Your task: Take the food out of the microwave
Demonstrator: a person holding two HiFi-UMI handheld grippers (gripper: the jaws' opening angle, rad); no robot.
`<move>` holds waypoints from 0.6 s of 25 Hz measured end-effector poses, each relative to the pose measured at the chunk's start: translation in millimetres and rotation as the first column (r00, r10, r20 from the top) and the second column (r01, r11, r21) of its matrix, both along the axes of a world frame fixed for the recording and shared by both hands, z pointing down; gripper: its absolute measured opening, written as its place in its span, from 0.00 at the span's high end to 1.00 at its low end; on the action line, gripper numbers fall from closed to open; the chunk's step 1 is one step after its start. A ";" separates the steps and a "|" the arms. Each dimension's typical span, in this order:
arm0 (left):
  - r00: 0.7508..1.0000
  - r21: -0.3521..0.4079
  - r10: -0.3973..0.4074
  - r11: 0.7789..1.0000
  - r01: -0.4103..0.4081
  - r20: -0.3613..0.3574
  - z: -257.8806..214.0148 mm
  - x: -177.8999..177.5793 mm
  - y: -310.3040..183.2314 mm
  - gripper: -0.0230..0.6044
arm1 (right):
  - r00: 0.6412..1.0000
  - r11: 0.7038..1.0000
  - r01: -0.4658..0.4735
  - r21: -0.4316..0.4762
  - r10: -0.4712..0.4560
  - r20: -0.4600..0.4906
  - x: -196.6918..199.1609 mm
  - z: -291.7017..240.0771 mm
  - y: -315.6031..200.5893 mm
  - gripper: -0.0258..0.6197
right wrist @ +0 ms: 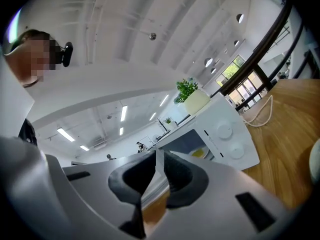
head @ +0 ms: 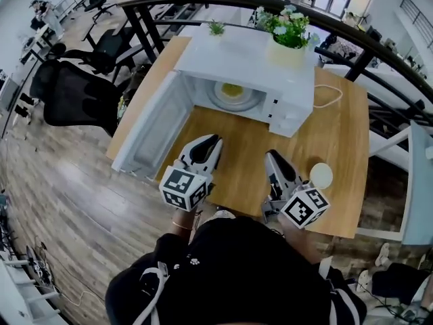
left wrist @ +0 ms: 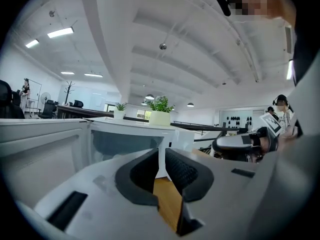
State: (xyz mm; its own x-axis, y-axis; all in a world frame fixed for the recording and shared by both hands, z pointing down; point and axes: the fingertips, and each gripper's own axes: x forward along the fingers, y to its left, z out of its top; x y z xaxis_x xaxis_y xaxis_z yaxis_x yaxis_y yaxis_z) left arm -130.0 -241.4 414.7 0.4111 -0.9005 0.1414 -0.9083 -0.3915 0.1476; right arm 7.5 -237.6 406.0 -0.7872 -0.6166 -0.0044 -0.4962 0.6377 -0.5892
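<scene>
1. Bench [head: 342,141]: wooden top, seen from above in the head view.
2. White microwave [head: 250,59]: stands at the far edge of the bench. Its door [head: 152,131] is open, swung out over the left edge, with the inner face up.
3. Food [head: 232,90]: a yellow portion on a pale dish, inside the microwave cavity on the glass turntable [head: 252,103]. The right gripper view also shows it through the opening [right wrist: 199,153]. Neither gripper touches it.
4. Left gripper [head: 208,141]: over the bench near the front edge, in front of the open cavity and well short of it. In its own view [left wrist: 161,159] the pads are drawn close, with only a narrow slit between them showing bench wood and the microwave front. Nothing is held.
5. Right gripper [head: 272,156]: over the bench near the front edge, in front of the control panel. In its own view [right wrist: 159,164] the pads are together but for a thin slit. Nothing is held.
6. Potted plant [head: 289,36]: sits in a cream pot on top of the microwave, towards its right side.
7. Small plant [head: 216,28]: by the far-left corner of the microwave top.
8. White round object [head: 321,175]: lies on the bench near the front right corner, just beside the right gripper. Its kind cannot be made out.
9. White cable [head: 331,97]: loops on the bench to the right of the microwave.
</scene>
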 end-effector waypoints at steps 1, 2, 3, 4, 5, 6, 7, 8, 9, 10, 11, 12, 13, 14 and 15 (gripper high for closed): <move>1.000 -0.004 0.008 1.000 -0.008 0.000 1.7 -4.5 -6.6 0.92 | 1.000 1.000 -0.021 -0.004 0.021 -0.008 -1.4 1.4 -4.9 0.90; 1.000 -0.007 0.015 1.000 -0.015 0.001 2.9 -8.7 -13.4 0.92 | 0.999 0.999 -0.041 -0.007 0.041 -0.015 -2.9 2.6 -10.2 0.89; 1.000 -0.009 0.022 1.000 -0.022 0.002 3.5 -12.7 -20.0 0.92 | 0.998 0.998 -0.059 -0.011 0.059 -0.018 -4.5 3.6 -15.3 0.89; 1.000 -0.010 0.030 1.000 -0.030 0.005 3.5 -16.3 -26.3 0.92 | 0.997 0.997 -0.075 -0.016 0.075 -0.017 -6.2 4.3 -20.1 0.89; 0.999 -0.010 0.037 0.999 -0.037 0.010 3.1 -19.9 -32.2 0.92 | 0.996 0.996 -0.089 -0.022 0.088 -0.013 -8.7 4.7 -24.8 0.88; 0.999 -0.009 0.045 0.999 -0.045 0.019 2.5 -23.5 -38.0 0.92 | 0.995 0.995 -0.098 -0.029 0.098 -0.010 -12.1 4.7 -29.5 0.88; 0.998 -0.008 0.053 0.999 -0.052 0.029 2.1 -27.2 -43.9 0.92 | 0.994 0.994 -0.105 -0.034 0.105 -0.008 -16.5 4.5 -34.4 0.88; 0.998 -0.006 0.059 0.998 -0.059 0.038 1.8 -30.7 -49.6 0.92 | 0.994 0.993 -0.110 -0.035 0.110 -0.008 -21.4 4.2 -39.2 0.88; 0.997 -0.003 0.066 0.998 -0.066 0.043 1.7 -34.0 -55.0 0.92 | 0.993 0.993 -0.115 -0.033 0.114 -0.013 -26.4 3.9 -43.9 0.88; 0.996 0.000 0.071 0.997 -0.071 0.048 1.8 -37.0 -60.3 0.92 | 0.993 0.992 -0.120 -0.032 0.119 -0.021 -31.0 3.6 -48.7 0.88; 0.996 0.003 0.074 0.997 -0.074 0.054 2.1 -39.7 -65.6 0.92 | 0.992 0.992 -0.126 -0.030 0.126 -0.029 -34.9 3.6 -53.7 0.87; 0.995 0.005 0.075 0.997 -0.076 0.064 2.6 -42.4 -70.9 0.92 | 0.990 0.990 -0.135 -0.030 0.134 -0.036 -38.2 3.8 -58.9 0.87; 0.994 0.006 0.075 0.997 -0.076 0.076 3.3 -45.2 -76.2 0.92 | 0.989 0.989 -0.146 -0.031 0.144 -0.040 -41.1 4.1 -64.2 0.86; 0.993 0.005 0.075 0.997 -0.076 0.086 4.0 -48.0 -81.4 0.91 | 0.987 0.987 -0.157 -0.033 0.155 -0.045 -43.9 4.5 -69.4 0.86; 0.993 0.004 0.075 0.997 -0.076 0.093 4.7 -51.0 -86.7 0.91 | 0.985 0.985 -0.167 -0.035 0.166 -0.050 -46.9 4.8 -74.3 0.85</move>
